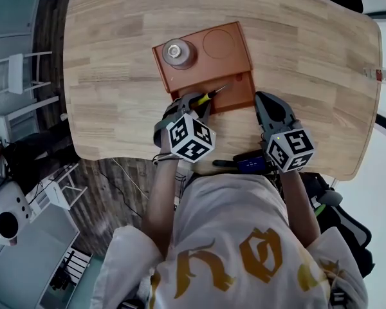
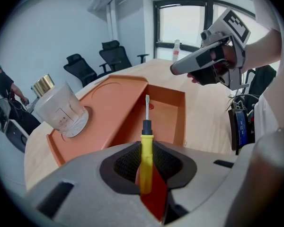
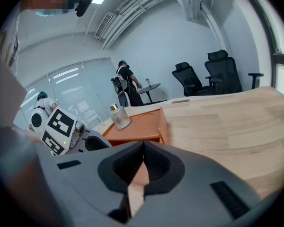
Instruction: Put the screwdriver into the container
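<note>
My left tool (image 1: 192, 103) is clamped on the yellow-handled screwdriver (image 2: 146, 148), tip over the orange plastic container's (image 2: 182, 119) deep compartment by the counter's near edge. Right tool (image 3: 143, 161) is pressed together, empty. Next, I'd judge: lower, then release.

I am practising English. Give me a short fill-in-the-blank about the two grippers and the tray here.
The left gripper is shut on the ___ handle of the flat-tip screwdriver.
The right gripper, jaws together, holds ___.
The clear glass jar stands on the orange rectangular tray, not on the light ___ table.
Missing: yellow; nothing; wooden.
</note>
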`<state>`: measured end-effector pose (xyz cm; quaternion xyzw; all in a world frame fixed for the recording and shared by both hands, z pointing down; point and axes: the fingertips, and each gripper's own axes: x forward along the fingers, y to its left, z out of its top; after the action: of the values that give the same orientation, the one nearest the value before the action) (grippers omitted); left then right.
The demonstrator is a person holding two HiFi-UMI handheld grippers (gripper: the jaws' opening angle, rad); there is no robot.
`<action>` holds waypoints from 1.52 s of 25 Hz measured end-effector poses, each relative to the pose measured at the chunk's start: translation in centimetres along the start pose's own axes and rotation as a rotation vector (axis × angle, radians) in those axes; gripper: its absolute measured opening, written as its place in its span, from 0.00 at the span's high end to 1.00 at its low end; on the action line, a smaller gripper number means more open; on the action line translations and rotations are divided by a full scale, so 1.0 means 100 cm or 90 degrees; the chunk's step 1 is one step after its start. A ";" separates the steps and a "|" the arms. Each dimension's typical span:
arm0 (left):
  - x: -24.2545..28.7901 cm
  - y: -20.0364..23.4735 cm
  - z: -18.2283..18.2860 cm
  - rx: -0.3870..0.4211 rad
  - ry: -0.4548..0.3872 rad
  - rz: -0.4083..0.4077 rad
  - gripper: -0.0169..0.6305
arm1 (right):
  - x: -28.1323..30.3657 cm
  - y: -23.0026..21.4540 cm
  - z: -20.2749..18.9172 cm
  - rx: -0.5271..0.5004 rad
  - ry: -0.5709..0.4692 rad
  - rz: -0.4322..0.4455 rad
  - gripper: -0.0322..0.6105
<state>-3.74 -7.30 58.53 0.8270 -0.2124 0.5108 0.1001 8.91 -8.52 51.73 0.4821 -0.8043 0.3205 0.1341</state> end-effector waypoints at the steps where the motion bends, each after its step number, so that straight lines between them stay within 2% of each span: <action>1: 0.002 0.000 -0.001 0.001 0.011 -0.001 0.86 | 0.000 -0.001 -0.001 0.001 0.001 -0.001 0.93; 7: 0.009 0.000 -0.006 -0.007 0.058 -0.018 0.86 | 0.001 -0.003 -0.006 0.006 0.006 -0.004 0.93; 13: 0.013 -0.001 -0.008 -0.009 0.083 -0.024 0.86 | 0.001 -0.002 -0.008 0.008 0.005 -0.003 0.93; 17: 0.018 -0.002 -0.013 0.005 0.125 -0.019 0.86 | -0.001 -0.004 -0.009 0.008 0.008 -0.007 0.93; 24: 0.025 0.001 -0.020 -0.008 0.180 -0.018 0.86 | -0.001 -0.006 -0.011 0.006 0.012 -0.008 0.93; 38: 0.029 0.003 -0.022 -0.018 0.206 -0.010 0.86 | -0.005 -0.016 -0.012 0.009 0.012 -0.017 0.93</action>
<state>-4.49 -7.41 62.08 0.7338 -0.1942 0.6339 0.1484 10.39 -7.95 53.03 0.4906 -0.7942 0.3288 0.1429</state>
